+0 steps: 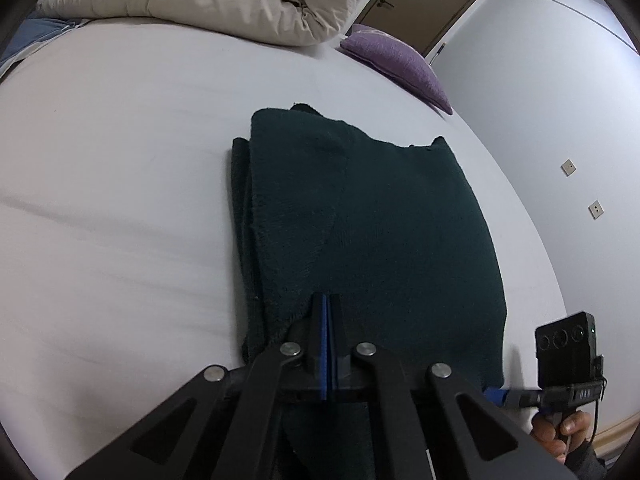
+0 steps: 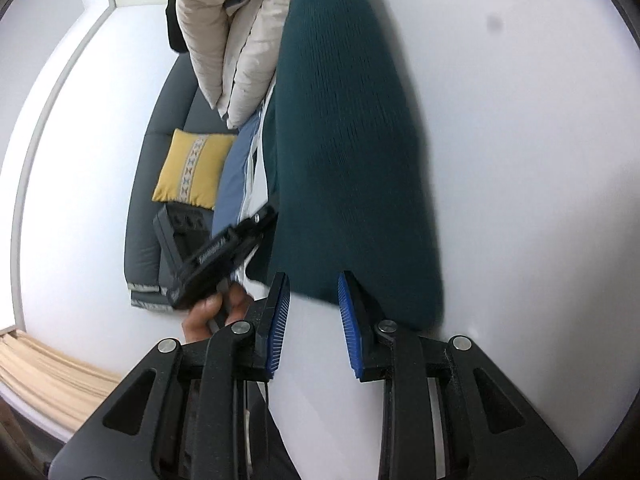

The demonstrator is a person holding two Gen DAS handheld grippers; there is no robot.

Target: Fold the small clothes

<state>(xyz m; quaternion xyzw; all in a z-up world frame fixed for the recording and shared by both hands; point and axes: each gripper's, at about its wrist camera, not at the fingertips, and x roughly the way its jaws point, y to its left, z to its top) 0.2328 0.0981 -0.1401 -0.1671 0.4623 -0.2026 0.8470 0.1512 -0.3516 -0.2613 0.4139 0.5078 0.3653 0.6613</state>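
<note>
The left tool (image 1: pixel 327 312) has its blue-padded fingers pressed together at the near edge of a dark green knitted garment (image 1: pixel 372 220), and a curled hem of the fabric sits right against them; it looks pinched on that hem, though the pads meet so tightly that the cloth between them is hard to make out. The garment lies folded on the pale sheet of the bed (image 1: pixel 112 200), a narrow stack with extra layers showing along its left side and a ragged far edge. The right tool (image 2: pixel 314 312) hangs with its two blue pads well apart, just at the near end of the garment, nothing between them but sheet; the right-hand finger (image 2: pixel 349 312) touches or overlaps the cloth's edge, I cannot tell which. In the left camera the right tool's body and the hand gripping it (image 1: pixel 560 432) show at the lower right corner of the garment. In the right camera the left hand (image 2: pixel 218 316) shows wrapped on its handle beside the fabric. Farther up the bed a cream duvet (image 1: pixel 224 4) is heaped, with a purple pillow (image 1: pixel 400 60) near the wall, and a yellow patterned cushion (image 2: pixel 192 172) rests on a grey sofa (image 2: pixel 144 216) beside the bed.
</note>
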